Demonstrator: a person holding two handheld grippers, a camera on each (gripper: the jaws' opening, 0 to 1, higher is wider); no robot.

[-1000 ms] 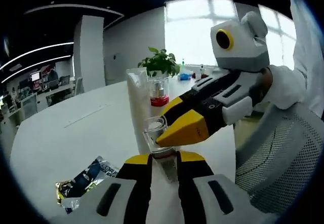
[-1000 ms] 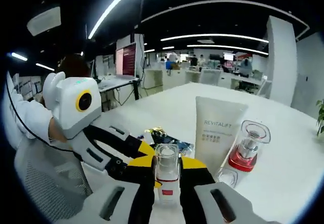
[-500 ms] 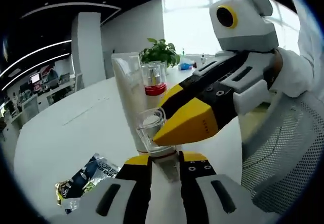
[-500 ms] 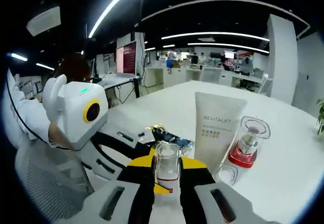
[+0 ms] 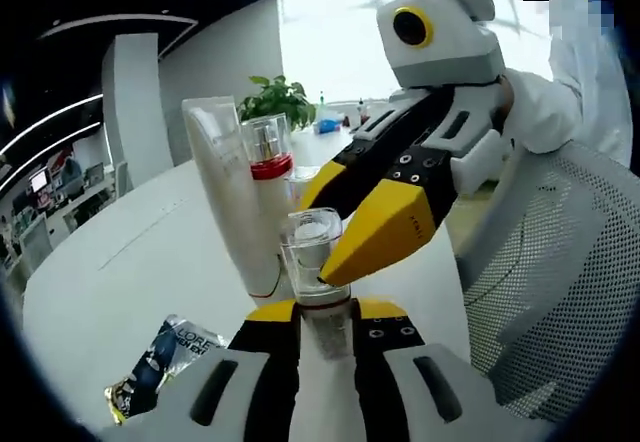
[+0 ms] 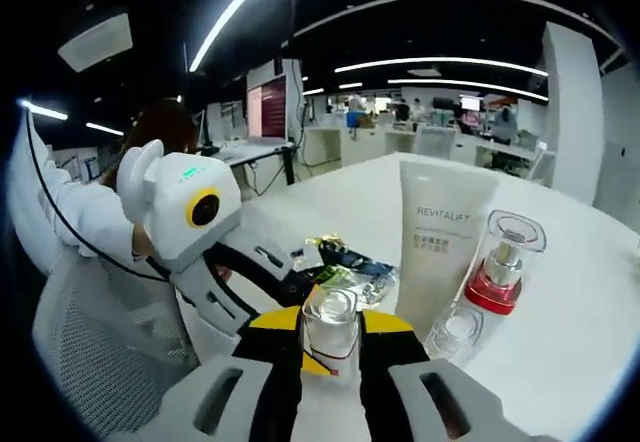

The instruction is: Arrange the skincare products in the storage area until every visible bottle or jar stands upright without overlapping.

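1. White table (image 6: pixel 560 332): the Revitalift tube (image 6: pixel 432 247) and red-based bottle (image 6: pixel 503 262) stand upright, mid-table.
2. Both the left gripper (image 5: pixel 325 324) and right gripper (image 6: pixel 331 340) pinch one small clear bottle (image 6: pixel 330 324), held upright.
3. Next, likely: one gripper lets go and the bottle is set beside the tube.
4. Sachets (image 6: pixel 345 267) lie flat nearby.

Clear bottle (image 6: pixel 330 324) upright between tongs; white tube (image 6: pixel 443 237), red-based bottle (image 6: pixel 503 262) upright behind.
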